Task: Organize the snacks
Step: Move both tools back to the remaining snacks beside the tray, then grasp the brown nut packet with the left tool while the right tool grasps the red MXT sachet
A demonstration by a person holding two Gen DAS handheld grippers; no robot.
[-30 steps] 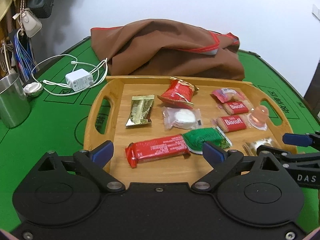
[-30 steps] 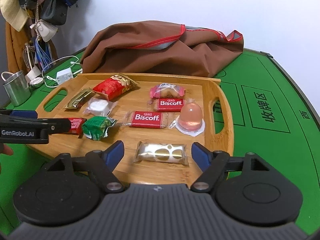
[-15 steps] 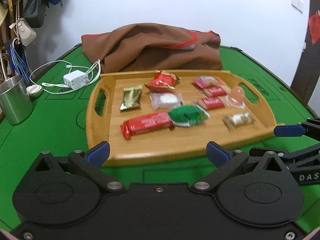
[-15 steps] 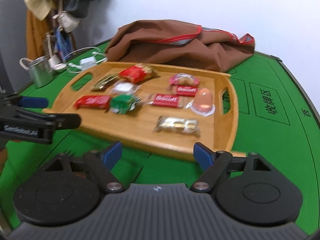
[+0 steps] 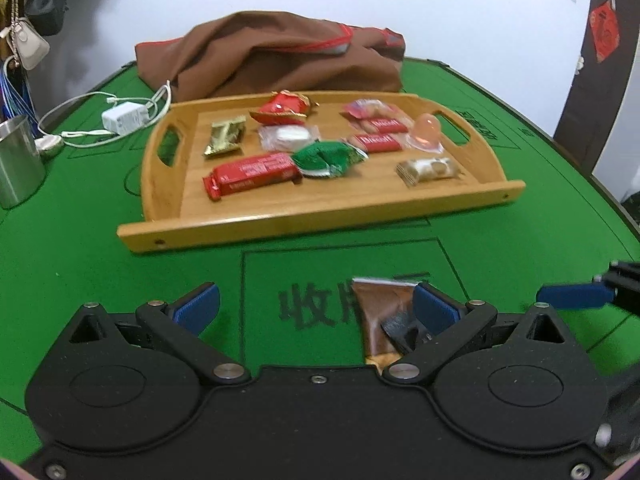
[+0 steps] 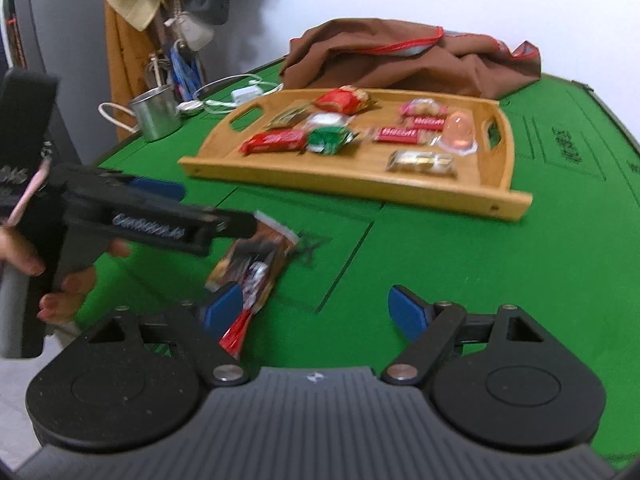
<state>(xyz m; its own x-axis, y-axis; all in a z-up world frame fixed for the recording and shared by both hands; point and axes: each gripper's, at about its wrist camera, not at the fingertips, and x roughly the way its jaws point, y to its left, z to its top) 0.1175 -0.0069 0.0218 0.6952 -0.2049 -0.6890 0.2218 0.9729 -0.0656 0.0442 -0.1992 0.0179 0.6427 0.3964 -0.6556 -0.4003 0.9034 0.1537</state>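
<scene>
A wooden tray (image 5: 320,216) on the green table holds several wrapped snacks, among them a red bar (image 5: 252,174), a green packet (image 5: 326,158) and a pink jelly cup (image 5: 427,130). The tray also shows in the right wrist view (image 6: 360,186). A brown snack packet (image 5: 380,312) lies on the felt in front of the tray, and it also shows in the right wrist view (image 6: 250,268). My left gripper (image 5: 316,306) is open and empty, its right finger beside the packet. My right gripper (image 6: 316,310) is open and empty, its left finger over the packet's near end.
A brown cloth bag (image 5: 276,56) lies behind the tray. A white charger with cable (image 5: 124,116) and a steel mug (image 5: 16,160) are at the left. Bags hang at the far left (image 6: 188,4).
Both grippers have pulled back from the tray toward the table's near edge. The brown packet on the felt has come into view.
</scene>
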